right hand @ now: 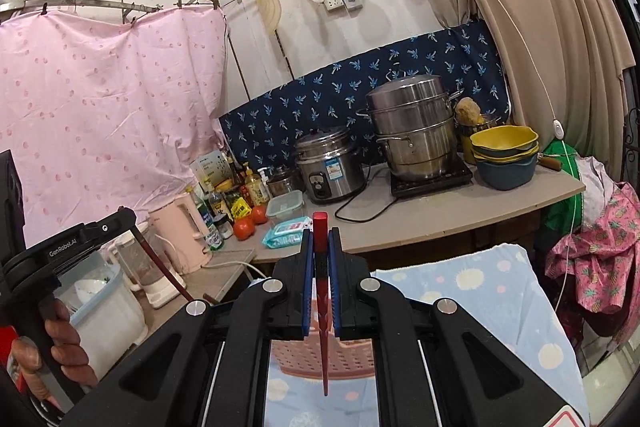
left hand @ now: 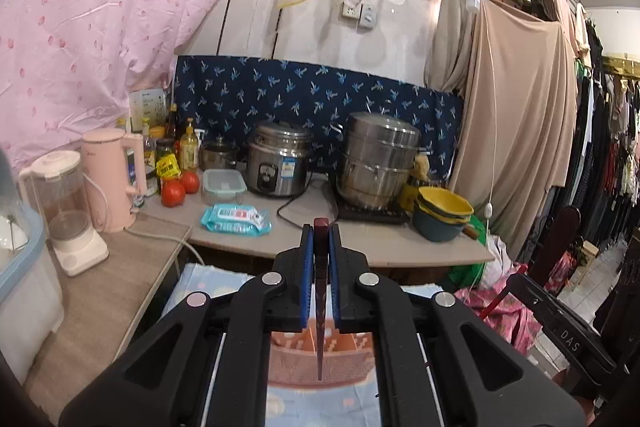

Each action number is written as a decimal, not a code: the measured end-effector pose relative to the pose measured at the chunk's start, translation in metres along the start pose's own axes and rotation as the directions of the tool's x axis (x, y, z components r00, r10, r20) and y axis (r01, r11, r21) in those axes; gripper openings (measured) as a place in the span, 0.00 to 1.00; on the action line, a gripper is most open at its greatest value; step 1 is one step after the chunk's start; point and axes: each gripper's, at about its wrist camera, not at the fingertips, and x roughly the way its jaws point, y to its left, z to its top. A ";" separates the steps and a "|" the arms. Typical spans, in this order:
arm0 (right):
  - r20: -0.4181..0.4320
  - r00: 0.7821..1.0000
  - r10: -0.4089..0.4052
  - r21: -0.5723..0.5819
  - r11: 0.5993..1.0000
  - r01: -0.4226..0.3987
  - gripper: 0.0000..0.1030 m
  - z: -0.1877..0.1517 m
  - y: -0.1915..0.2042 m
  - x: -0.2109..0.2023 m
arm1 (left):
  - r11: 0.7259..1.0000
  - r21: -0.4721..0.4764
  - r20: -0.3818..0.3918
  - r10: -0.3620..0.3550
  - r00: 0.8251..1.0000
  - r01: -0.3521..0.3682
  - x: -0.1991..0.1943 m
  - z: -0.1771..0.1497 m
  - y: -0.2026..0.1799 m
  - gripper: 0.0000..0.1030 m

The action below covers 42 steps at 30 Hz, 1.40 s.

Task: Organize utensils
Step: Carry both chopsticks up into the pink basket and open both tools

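My left gripper point(left hand: 321, 227) is shut on a dark red chopstick point(left hand: 321, 307). The stick stands between the blue pads with its thin tip pointing down toward the camera. My right gripper point(right hand: 320, 233) is shut the same way on a brighter red chopstick point(right hand: 322, 307). Both grippers are held in the air above a pink perforated basket point(left hand: 352, 355) point(right hand: 352, 359), which rests on a light blue dotted cloth point(right hand: 480, 299). At the left of the right wrist view, a hand point(right hand: 60, 347) grips the other tool, with its dark chopstick point(right hand: 164, 267) slanting down.
Ahead is a counter point(left hand: 360, 243) with a rice cooker point(left hand: 278, 163), a steel steamer pot point(left hand: 378, 159), stacked bowls point(left hand: 442, 213), tomatoes point(left hand: 180, 189), a wipes pack point(left hand: 236, 219) and bottles. A pink kettle point(left hand: 114, 179) and a blender point(left hand: 68, 211) stand on the left. Clothes hang on the right.
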 end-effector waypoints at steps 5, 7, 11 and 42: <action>0.039 0.999 0.038 0.018 0.999 -0.038 0.07 0.023 0.005 0.026 | 1.000 -0.018 0.032 0.008 0.999 -0.008 0.021 0.018 0.007 0.07; 0.044 0.998 0.039 0.014 0.999 -0.040 0.07 0.026 0.008 0.035 | 1.000 -0.015 0.033 0.017 0.999 -0.016 0.028 0.020 0.009 0.07; 0.018 0.999 0.047 0.016 0.999 -0.047 0.07 0.023 0.008 0.056 | 1.000 -0.007 0.014 0.031 0.999 -0.031 0.047 0.014 0.013 0.07; -0.079 0.996 -0.034 0.003 0.999 0.035 0.07 -0.009 -0.013 0.115 | 0.998 -0.019 -0.116 0.055 0.992 -0.057 0.096 -0.034 0.034 0.07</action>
